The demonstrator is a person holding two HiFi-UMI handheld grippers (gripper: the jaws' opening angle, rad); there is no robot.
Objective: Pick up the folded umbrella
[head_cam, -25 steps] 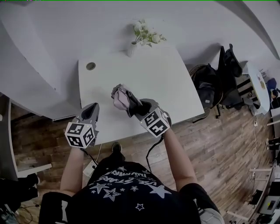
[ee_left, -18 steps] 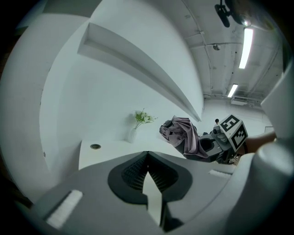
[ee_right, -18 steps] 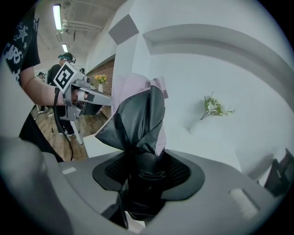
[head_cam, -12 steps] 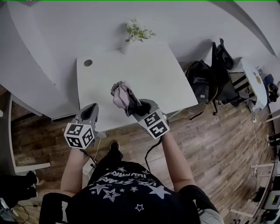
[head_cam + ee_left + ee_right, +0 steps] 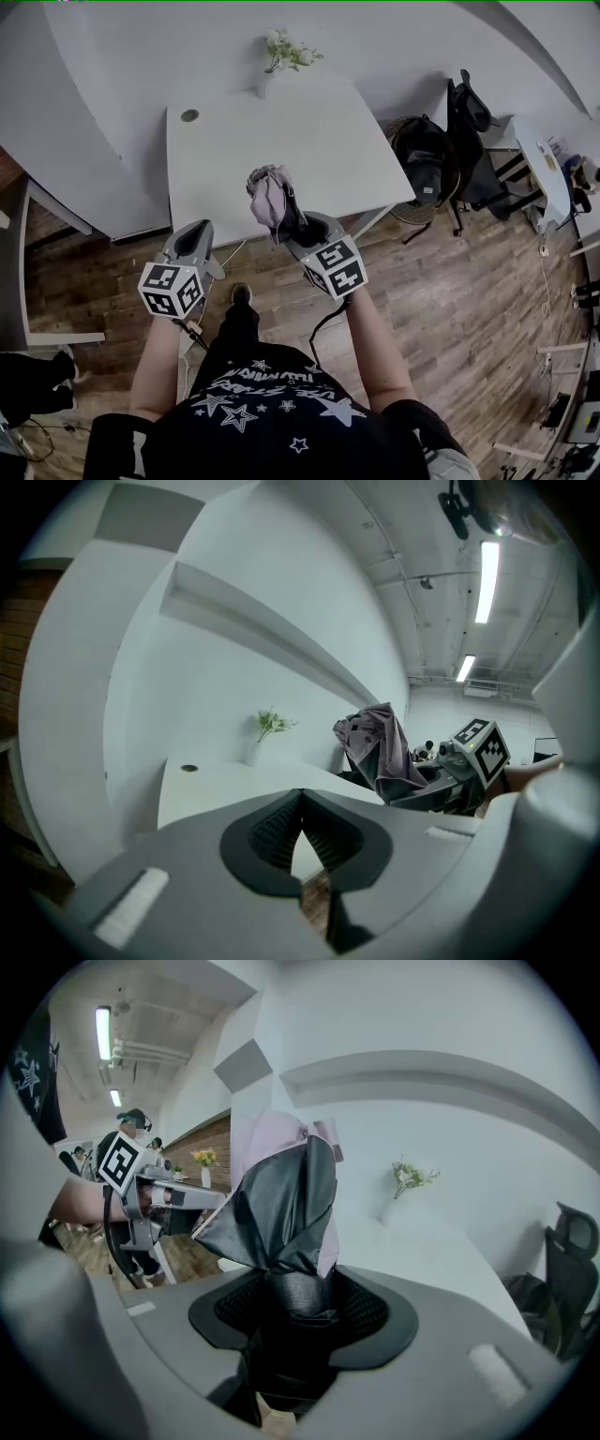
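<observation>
Head view: the jaws of the right gripper [image 5: 298,225] are closed round the lower end of the folded umbrella [image 5: 270,197]. The umbrella stands up out of them, lifted clear of the white table [image 5: 281,131] and over its near edge. The left gripper [image 5: 195,234] hangs well apart to the left, carrying nothing.

Left gripper view: its jaws meet at the tips, with nothing between them. The umbrella shows to the right, its canopy folds loose and drooping.

Right gripper view: the jaws clamp bunched dark fabric at the umbrella's base, and pink and dark folds fan out above.

Assessment: a light article, soft cloth over what is probably a stiff core. The fabric looks slick and could slide in the grip. The firm shaft or handle is the sounder place to hold, not the loose canopy.
</observation>
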